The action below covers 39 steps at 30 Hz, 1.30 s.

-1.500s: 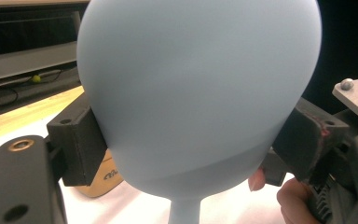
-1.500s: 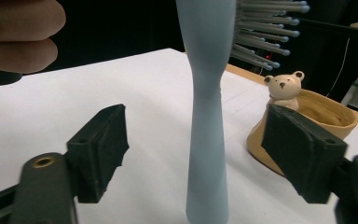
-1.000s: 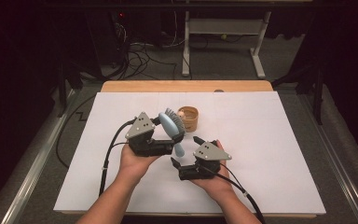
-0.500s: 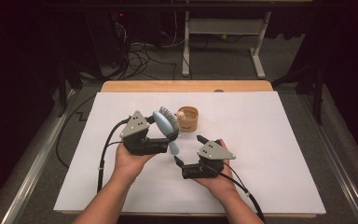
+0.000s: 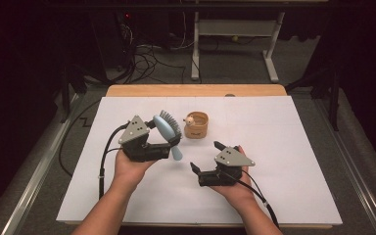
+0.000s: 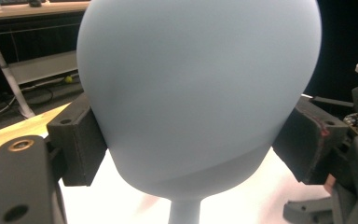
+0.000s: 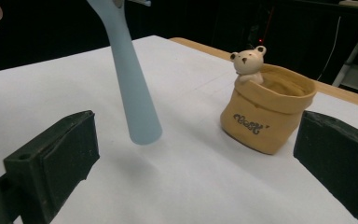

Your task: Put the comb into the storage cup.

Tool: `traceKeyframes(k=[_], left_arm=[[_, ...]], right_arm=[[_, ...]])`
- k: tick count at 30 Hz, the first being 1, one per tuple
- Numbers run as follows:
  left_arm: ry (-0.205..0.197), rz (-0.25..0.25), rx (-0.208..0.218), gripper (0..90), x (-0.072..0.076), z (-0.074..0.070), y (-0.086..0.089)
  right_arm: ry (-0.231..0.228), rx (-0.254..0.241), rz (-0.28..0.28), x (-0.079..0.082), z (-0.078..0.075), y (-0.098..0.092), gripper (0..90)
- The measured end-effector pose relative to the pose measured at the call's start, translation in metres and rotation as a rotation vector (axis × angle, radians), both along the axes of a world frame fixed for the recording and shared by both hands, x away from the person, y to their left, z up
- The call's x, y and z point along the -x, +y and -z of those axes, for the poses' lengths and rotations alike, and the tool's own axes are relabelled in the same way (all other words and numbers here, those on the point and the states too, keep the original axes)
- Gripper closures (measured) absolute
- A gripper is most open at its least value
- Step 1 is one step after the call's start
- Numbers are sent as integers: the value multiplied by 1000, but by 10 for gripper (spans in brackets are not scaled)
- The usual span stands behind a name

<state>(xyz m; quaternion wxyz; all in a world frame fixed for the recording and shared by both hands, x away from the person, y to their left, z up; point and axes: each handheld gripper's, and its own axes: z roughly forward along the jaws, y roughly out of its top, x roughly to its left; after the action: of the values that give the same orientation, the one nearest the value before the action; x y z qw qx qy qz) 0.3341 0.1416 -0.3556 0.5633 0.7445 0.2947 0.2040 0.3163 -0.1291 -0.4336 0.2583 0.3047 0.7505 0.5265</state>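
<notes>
High view: a bear pot (image 5: 196, 124) sits mid-frame, right of the hairbrush (image 5: 166, 130) (pale blue) clenched by the left gripper (image 5: 169, 144); the right gripper (image 5: 206, 157) gapes empty, lower right.

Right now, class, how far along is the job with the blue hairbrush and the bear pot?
Done: the left gripper has the blue hairbrush lifted, jaws shut on its head. In hand: the handle hangs free above the white table cover, beside the bear pot. Left: the right gripper waits open and empty; the brush probably goes into the pot.
</notes>
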Motion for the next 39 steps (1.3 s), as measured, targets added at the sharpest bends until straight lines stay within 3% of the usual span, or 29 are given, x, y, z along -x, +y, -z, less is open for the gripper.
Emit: traceKeyframes(k=[19, 39], left_arm=[[-9, -46, 4, 200, -1, -3, 25], [-15, -89, 8, 200, -2, -2, 43]], right_arm=[[21, 24, 81, 6, 6, -49, 5], [30, 7, 195, 17, 12, -106, 5]])
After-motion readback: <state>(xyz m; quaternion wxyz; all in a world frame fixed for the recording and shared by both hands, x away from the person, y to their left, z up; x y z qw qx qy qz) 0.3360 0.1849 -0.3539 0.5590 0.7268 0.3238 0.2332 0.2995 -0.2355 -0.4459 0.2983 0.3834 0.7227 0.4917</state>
